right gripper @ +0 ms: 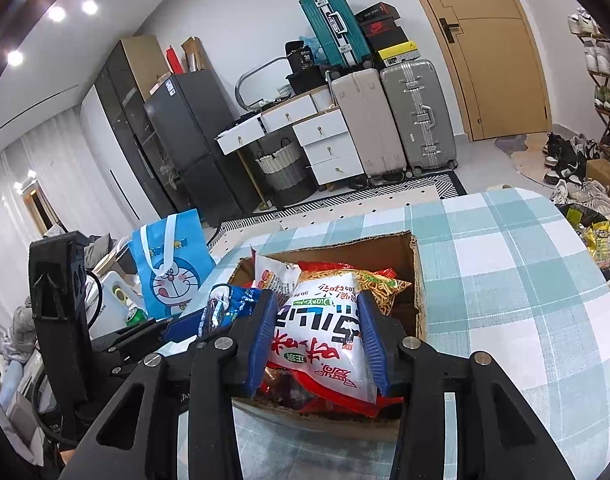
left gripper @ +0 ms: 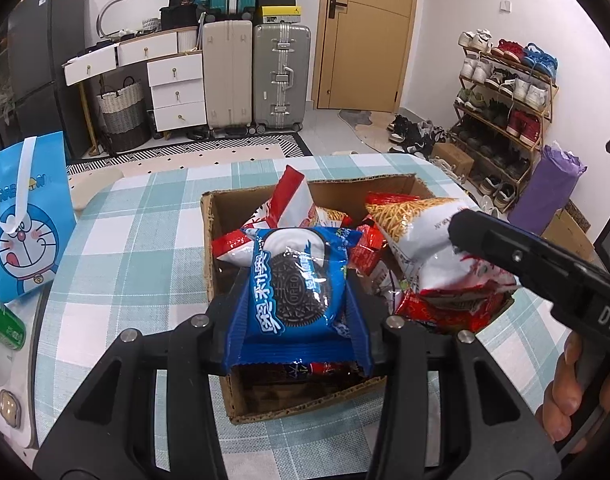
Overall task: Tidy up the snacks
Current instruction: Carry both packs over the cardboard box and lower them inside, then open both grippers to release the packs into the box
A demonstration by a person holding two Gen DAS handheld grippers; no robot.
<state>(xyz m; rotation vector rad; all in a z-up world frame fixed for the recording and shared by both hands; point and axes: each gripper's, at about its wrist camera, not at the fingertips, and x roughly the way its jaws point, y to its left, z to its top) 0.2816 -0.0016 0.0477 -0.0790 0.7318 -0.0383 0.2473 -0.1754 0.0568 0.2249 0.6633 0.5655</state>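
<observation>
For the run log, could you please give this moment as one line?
left hand-held gripper: Oreo pack | right hand-held gripper: chip bag | over cardboard box

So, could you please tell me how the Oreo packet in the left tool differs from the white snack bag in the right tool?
The Oreo packet is blue with a cookie picture; the white snack bag is white and red with fried-stick pictures. The Oreo packet is small and flat, while the snack bag is larger and puffier. Both are clamped between blue pads, by the left tool and right tool, over the cardboard box.
</observation>
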